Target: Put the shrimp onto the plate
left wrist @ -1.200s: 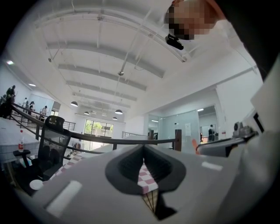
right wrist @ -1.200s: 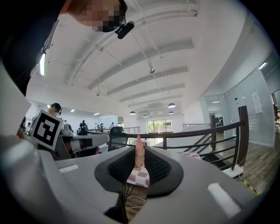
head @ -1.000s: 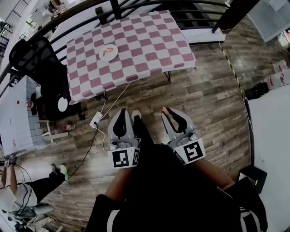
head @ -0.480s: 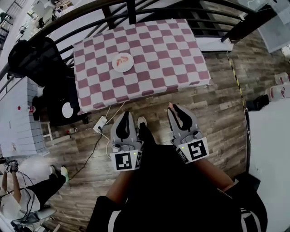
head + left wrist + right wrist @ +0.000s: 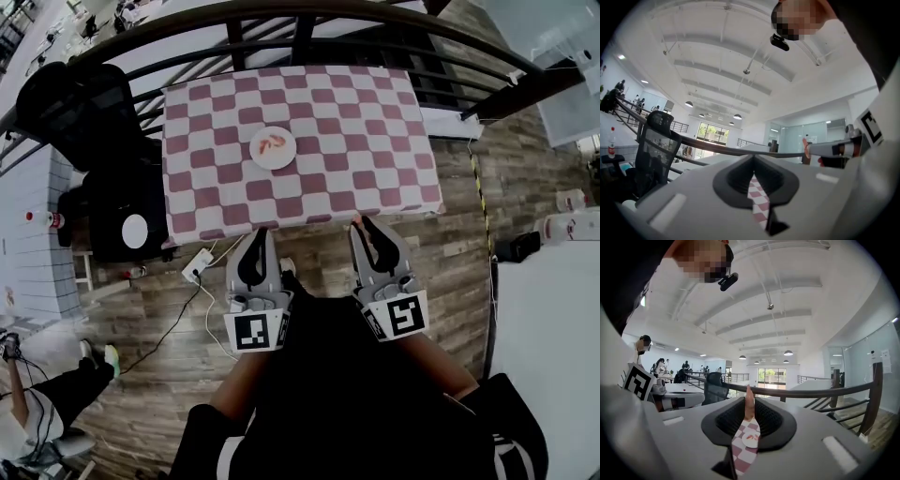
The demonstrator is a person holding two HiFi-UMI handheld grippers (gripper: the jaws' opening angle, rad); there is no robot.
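Note:
A white plate with red-orange shrimp on it lies left of centre on the pink-and-white checkered table. Both grippers hover side by side just short of the table's front edge, over the wooden floor. My right gripper is shut on a pale orange shrimp, which sticks up between the jaw tips. Through those jaws I see the plate ahead on the cloth. My left gripper is shut with nothing in it; only a sliver of the tablecloth shows between its jaws.
A dark railing runs behind the table. A black office chair and a round white stool stand at the left. A power strip and cable lie on the floor by the table's left corner. A person sits at bottom left.
The table has drawn closer and more squarely in front. Both grippers, held as before, have come from mid-floor up to the table's front edge.

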